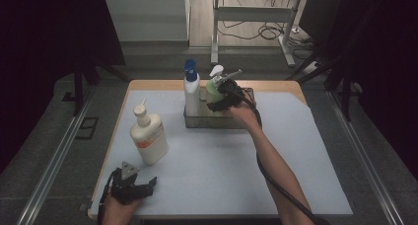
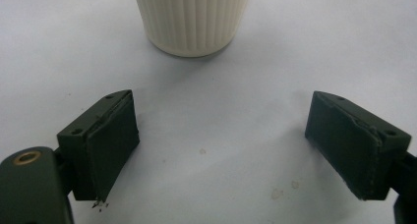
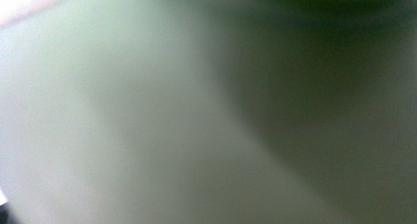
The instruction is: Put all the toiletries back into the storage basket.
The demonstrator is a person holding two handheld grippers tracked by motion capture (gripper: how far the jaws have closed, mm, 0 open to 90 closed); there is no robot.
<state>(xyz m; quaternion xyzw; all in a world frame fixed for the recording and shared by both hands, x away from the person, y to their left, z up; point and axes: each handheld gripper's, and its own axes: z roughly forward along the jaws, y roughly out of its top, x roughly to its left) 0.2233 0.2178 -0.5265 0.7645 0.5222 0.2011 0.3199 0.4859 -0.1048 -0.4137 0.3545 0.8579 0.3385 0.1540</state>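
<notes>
- Here the right tongs [image 1: 222,100] sit against the green spray bottle [image 1: 213,89], which stands in the clear bin [image 1: 197,120] at the far middle of the table [image 1: 222,185]
- Whether these tongs press on the green bottle or merely enclose it I cannot tell; in the right gripper view a blurred pale-green surface [image 3: 147,126] lies very close before the camera, so the bottle is right between or against the jaws
- Beside it in the same bin stands a white bottle with a blue cap [image 1: 191,89], upright and just to the left of the green one
- The left tongs [image 1: 135,188] rest low near the front left edge of the table, released, with jaws spread wide and nothing between them
- In the left gripper view the ribbed base of the cream pump bottle [image 2: 192,20] stands ahead of the open jaws, apart from them
- From above that cream pump bottle [image 1: 148,136] stands upright on the table's pale sheet, left of the bin and well apart from it
</notes>
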